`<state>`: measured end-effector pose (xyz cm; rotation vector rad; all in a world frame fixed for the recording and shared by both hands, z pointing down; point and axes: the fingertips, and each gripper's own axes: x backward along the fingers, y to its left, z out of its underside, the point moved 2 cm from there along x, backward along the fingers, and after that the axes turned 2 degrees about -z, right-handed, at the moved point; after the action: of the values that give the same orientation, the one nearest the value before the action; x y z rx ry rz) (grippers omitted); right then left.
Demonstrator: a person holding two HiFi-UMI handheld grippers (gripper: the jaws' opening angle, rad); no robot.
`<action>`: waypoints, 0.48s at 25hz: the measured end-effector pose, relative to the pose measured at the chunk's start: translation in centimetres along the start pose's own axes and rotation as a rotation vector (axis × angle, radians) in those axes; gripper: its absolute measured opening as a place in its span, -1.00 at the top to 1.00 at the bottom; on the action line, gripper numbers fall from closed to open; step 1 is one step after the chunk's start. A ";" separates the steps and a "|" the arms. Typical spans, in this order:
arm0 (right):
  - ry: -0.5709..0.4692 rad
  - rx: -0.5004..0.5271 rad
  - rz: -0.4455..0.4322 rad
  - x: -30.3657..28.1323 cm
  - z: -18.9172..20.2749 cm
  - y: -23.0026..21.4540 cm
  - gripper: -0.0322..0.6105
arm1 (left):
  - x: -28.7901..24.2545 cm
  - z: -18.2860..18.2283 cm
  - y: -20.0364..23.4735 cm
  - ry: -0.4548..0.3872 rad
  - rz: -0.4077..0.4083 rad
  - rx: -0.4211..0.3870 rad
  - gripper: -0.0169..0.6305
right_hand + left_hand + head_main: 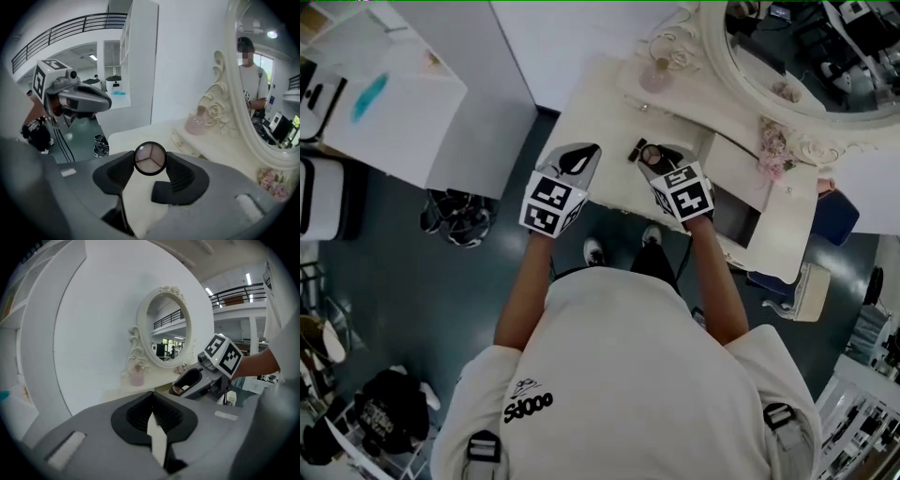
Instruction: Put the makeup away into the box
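A round black compact with three pinkish shades sits clamped between the pads of my right gripper, which is shut on it above the cream dressing table. In the head view the compact shows at the right gripper's tips. My left gripper hovers beside it to the left, over the table's front edge. Its jaws are shut with nothing between them. A dark open box lies at the table's right, just right of my right hand.
A pink bottle stands at the foot of the ornate oval mirror, with pink flowers near its right base. A small dark item lies on the table by the right gripper. Shoes sit on the floor at left.
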<state>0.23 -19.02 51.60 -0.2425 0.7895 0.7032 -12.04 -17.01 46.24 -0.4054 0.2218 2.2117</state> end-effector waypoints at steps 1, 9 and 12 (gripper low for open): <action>-0.017 -0.020 0.025 1.3 0.2 -0.6 0.23 | -0.8 -0.5 -0.8 -0.003 0.029 -0.014 0.89; -0.052 -0.234 0.249 10.0 6.8 -5.8 0.23 | -6.4 -2.6 -8.2 -0.006 0.271 -0.102 0.89; -0.019 -0.317 0.301 11.7 10.5 -7.1 0.23 | -8.0 -2.6 -10.7 0.006 0.338 -0.121 0.89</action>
<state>16.60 -13.96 50.06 -0.4074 0.7004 1.1158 1.55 -16.95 46.50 -0.4680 0.1700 2.5654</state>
